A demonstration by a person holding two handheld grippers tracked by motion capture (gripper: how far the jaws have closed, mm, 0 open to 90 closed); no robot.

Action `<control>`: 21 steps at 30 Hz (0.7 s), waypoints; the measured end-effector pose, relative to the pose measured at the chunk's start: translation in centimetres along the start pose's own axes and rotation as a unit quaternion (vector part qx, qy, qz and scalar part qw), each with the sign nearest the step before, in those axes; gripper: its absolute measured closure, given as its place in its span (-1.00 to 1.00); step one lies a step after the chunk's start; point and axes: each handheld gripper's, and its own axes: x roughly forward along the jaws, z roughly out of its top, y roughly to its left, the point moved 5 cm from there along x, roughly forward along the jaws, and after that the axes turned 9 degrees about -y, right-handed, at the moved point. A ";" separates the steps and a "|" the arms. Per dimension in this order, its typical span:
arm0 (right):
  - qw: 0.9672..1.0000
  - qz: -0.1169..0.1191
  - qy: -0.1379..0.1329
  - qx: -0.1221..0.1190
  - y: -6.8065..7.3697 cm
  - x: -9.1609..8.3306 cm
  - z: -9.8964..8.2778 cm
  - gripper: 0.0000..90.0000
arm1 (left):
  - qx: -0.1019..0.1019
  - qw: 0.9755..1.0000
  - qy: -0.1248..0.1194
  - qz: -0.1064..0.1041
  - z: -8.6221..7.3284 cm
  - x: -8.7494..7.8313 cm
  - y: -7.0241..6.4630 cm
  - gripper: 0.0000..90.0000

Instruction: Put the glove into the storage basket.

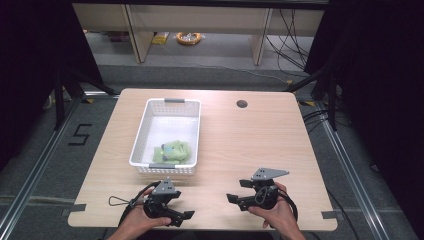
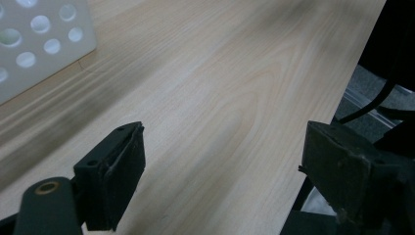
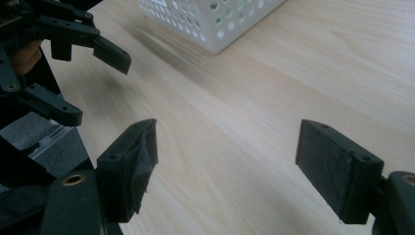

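One white basket [image 1: 167,134] sits on the counter [image 1: 260,145], left of middle, its long axis running from the near edge toward the far edge, with a grey handle at each short end. Inside it, at the near end, lies one crumpled green cloth [image 1: 173,151]; which way it points cannot be told.

Two grippers are held low over the counter's near edge, each in one hand. The left gripper [image 1: 186,215] is just near of the basket, jaws wide and empty, pointing toward the person's right. In the left gripper view a corner of the basket wall [image 2: 34,44] shows at upper left. The right gripper [image 1: 235,191] is well right of the basket, jaws wide and empty, pointing left toward the other gripper.

There is one round hole [image 1: 242,104] in the counter near its far edge.
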 end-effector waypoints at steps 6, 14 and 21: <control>1.000 -0.007 0.011 0.009 0.3 -0.6 -1.0 -0.47 | -0.001 1.000 0.006 0.004 -0.6 0.1 -0.3 -0.65; 1.000 -0.017 0.019 -0.009 0.3 -1.1 -2.7 -0.49 | 0.009 1.000 0.011 0.002 -1.4 0.0 -1.3 -0.65; 0.999 -0.018 0.022 -0.017 0.8 -1.5 -3.8 -0.53 | 0.014 1.000 0.005 -0.001 -1.7 0.1 -1.8 -0.65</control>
